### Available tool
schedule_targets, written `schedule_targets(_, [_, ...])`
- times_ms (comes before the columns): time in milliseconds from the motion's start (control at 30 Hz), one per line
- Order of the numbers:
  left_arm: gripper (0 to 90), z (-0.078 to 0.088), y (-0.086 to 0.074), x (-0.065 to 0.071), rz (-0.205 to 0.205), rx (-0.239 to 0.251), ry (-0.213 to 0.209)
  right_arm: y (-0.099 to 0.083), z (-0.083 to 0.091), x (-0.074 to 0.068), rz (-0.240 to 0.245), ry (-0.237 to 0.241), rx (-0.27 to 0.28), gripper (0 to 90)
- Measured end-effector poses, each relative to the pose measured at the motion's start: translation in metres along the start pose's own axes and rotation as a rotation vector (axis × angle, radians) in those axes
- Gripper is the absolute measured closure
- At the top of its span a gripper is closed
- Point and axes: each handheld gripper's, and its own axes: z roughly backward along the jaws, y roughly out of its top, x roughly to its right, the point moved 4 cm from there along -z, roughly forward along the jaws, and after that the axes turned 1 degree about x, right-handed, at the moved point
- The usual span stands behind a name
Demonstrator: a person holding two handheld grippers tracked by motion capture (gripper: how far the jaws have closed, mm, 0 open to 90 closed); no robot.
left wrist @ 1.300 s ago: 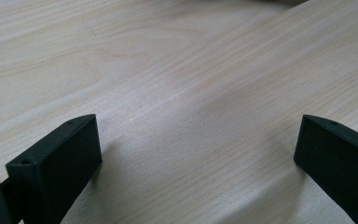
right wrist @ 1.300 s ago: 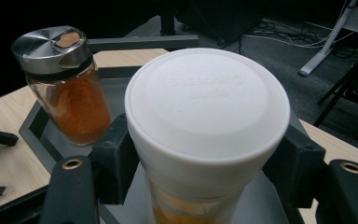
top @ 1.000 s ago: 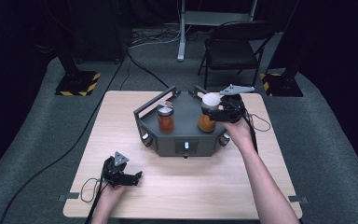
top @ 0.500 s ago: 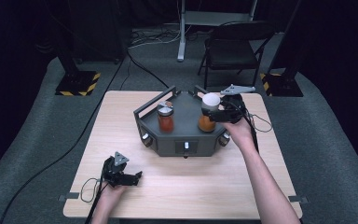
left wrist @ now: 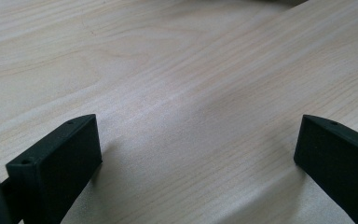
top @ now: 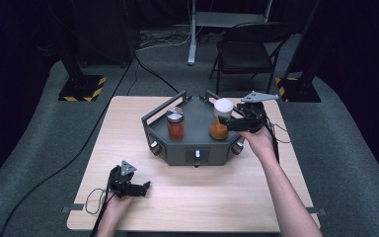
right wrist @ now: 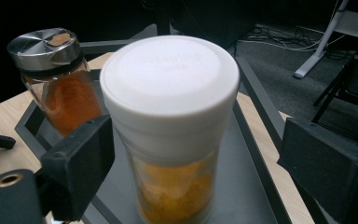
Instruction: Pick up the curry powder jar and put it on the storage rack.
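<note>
Apparently a grasp is pending: the right gripper [right wrist: 191, 158], jaws apart, straddles the white-lidded orange-filled jar [right wrist: 170, 126]; closing comes next, while the left gripper [left wrist: 196, 158] rests open on the near-left pale wooden table [left wrist: 177, 70].

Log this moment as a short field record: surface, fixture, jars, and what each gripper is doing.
surface: wooden table
fixture: dark grey tray with raised rails, mid-table
jar 1: metal-lidded jar with orange-red contents, upright on the tray
jar 2: white-lidded jar with orange-yellow contents, upright on the tray
left gripper: low over bare wood near the front left corner, jaws wide apart, nothing between them
right gripper: at the white-lidded jar, jaws open on either side of it, not closed on it
</note>
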Motion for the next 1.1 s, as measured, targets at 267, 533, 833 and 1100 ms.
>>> schedule_targets(267, [0.3,0.0,0.0,0.0,0.0,0.0,0.0,-0.009,0.007,0.006,-0.015,0.005,0.014,7.0])
schedule_targets(533, [0.3,0.0,0.0,0.0,0.0,0.0,0.0,-0.019,0.014,0.012,-0.022,0.001,0.015,6.0])
schedule_targets(833, [0.3,0.0,0.0,0.0,0.0,0.0,0.0,-0.037,0.021,0.018,-0.022,-0.032,-0.006,5.6])
schedule_targets(1100, [0.3,0.0,0.0,0.0,0.0,0.0,0.0,-0.048,0.029,0.022,-0.032,-0.052,0.002,5.4])
